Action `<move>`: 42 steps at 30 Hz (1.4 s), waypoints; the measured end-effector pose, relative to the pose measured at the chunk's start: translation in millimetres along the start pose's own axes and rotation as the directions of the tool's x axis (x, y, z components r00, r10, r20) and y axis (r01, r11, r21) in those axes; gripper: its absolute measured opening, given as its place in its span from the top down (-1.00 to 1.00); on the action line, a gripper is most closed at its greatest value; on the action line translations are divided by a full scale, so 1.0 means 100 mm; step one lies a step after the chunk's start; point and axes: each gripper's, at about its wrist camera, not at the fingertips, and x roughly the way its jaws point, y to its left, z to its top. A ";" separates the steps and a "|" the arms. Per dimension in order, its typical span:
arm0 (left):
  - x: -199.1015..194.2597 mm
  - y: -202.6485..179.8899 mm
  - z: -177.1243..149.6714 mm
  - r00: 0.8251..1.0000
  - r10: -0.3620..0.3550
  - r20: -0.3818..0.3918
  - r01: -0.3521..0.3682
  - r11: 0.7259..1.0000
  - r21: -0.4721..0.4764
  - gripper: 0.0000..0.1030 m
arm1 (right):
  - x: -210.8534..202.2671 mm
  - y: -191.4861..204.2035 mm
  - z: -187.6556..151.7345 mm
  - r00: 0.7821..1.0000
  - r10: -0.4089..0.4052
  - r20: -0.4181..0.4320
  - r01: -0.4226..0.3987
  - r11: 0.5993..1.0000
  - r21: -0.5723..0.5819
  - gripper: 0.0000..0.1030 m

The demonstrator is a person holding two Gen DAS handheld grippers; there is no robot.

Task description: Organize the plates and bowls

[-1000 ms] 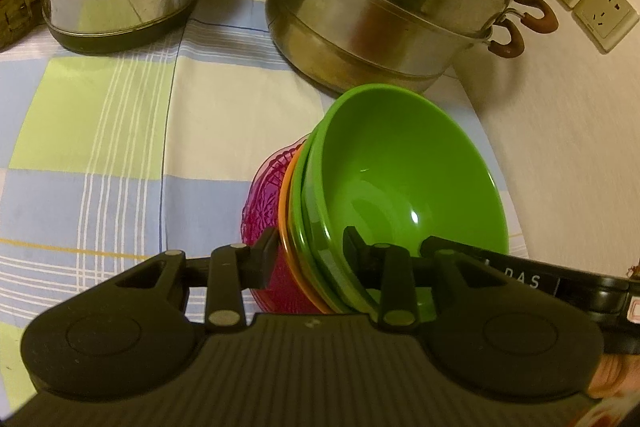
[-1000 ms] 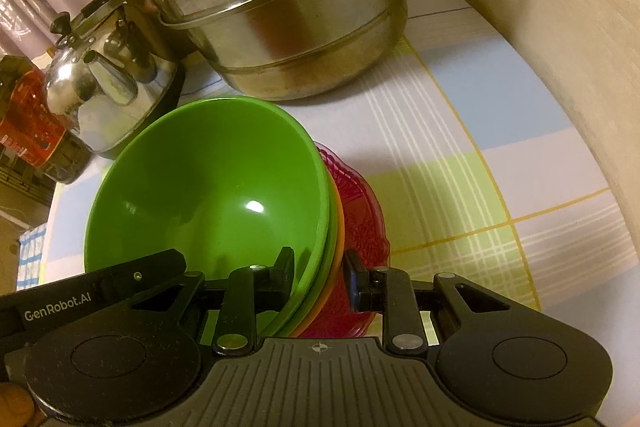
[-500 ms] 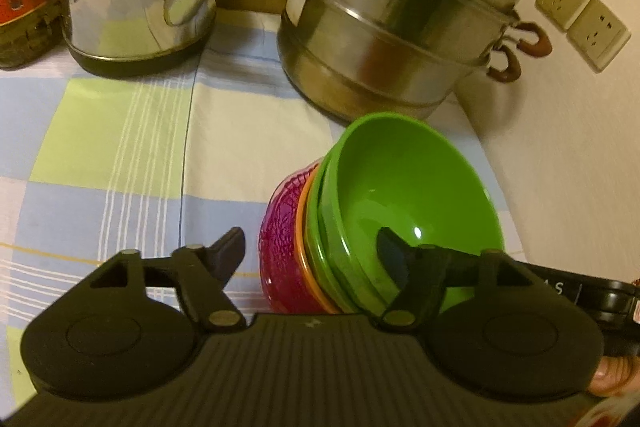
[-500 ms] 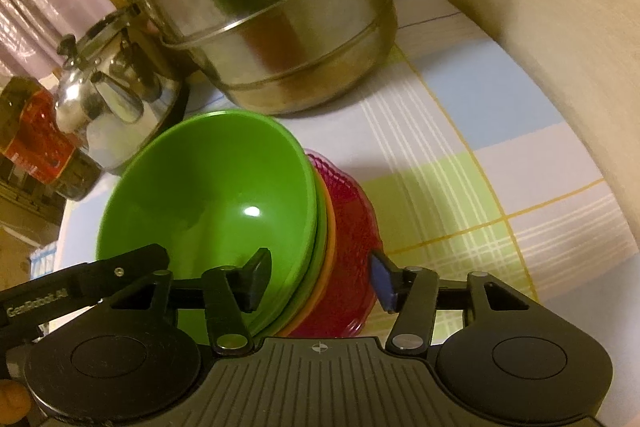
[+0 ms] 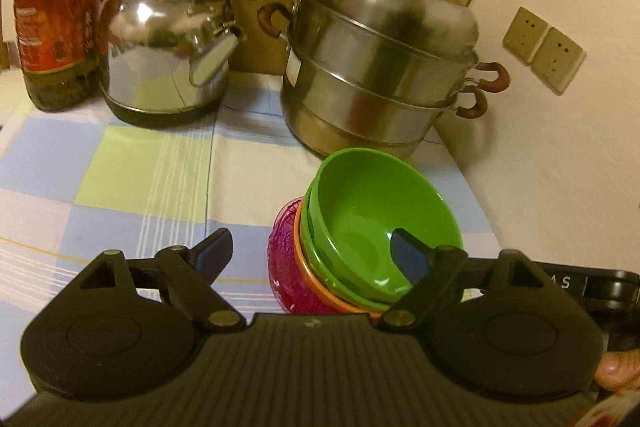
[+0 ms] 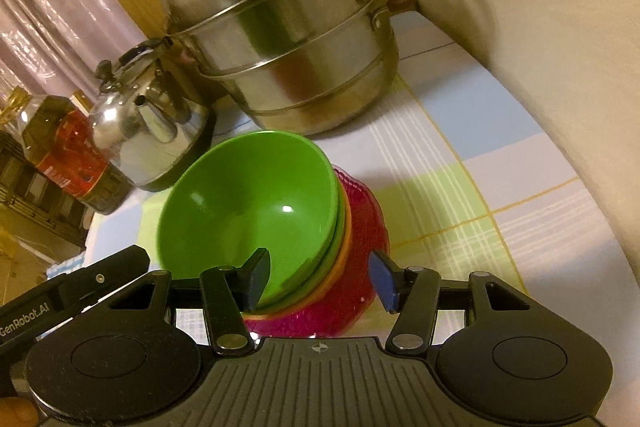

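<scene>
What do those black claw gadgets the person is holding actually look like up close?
Both are matte black plastic. The left gripper and right gripper each have a ribbed body, two round discs at the sides, and hinged link arms with silver rivets. Their fingertips carry blue pads. White lettering reading GenRobot.AI marks a side bar. No cables show. Bare fingers show; no sleeves are visible.

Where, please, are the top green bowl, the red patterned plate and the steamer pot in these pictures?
top green bowl (image 6: 256,203): right wrist view, on its inner wall.
red patterned plate (image 6: 364,227): right wrist view, on its exposed rim beside the bowls.
steamer pot (image 5: 372,83): left wrist view, on its middle tier's side wall.
</scene>
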 end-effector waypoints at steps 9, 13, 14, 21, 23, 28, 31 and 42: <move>-0.47 -0.13 -0.28 0.997 0.044 0.071 -0.045 0.999 0.026 -0.63 | -0.47 0.00 -0.29 0.999 -0.001 0.044 0.001 1.000 0.002 -0.07; -0.67 -0.20 -0.41 0.994 0.068 0.082 -0.071 0.997 0.041 -0.64 | -0.69 0.05 -0.47 0.998 -0.005 0.067 0.006 1.000 -0.022 -0.07; -0.71 -0.21 -0.43 0.994 0.075 0.084 -0.078 0.996 0.042 -0.64 | -0.75 0.07 -0.52 0.997 -0.005 0.074 0.008 0.999 -0.035 -0.07; -1.06 -0.20 -0.72 0.992 0.098 0.083 -0.102 0.994 0.046 -0.63 | -1.09 0.16 -0.87 0.991 -0.029 0.132 0.045 0.992 -0.119 -0.07; -1.16 -0.19 -0.81 0.992 0.096 0.083 -0.099 0.994 0.041 -0.63 | -1.17 0.17 -0.96 0.989 -0.033 0.141 0.052 0.989 -0.135 -0.07; -1.37 -0.18 -0.99 0.991 0.099 0.086 -0.103 0.994 0.040 -0.63 | -1.33 0.22 -1.18 0.986 -0.041 0.162 0.071 0.979 -0.189 -0.07; -1.47 -0.17 -1.08 0.992 0.096 0.081 -0.100 0.994 0.040 -0.63 | -1.40 0.23 -1.27 0.985 -0.039 0.171 0.074 0.977 -0.202 -0.07; -1.78 -0.22 -1.34 0.990 0.119 0.077 -0.122 0.991 0.048 -0.63 | -1.61 0.33 -1.57 0.982 -0.036 0.185 0.077 0.972 -0.224 -0.07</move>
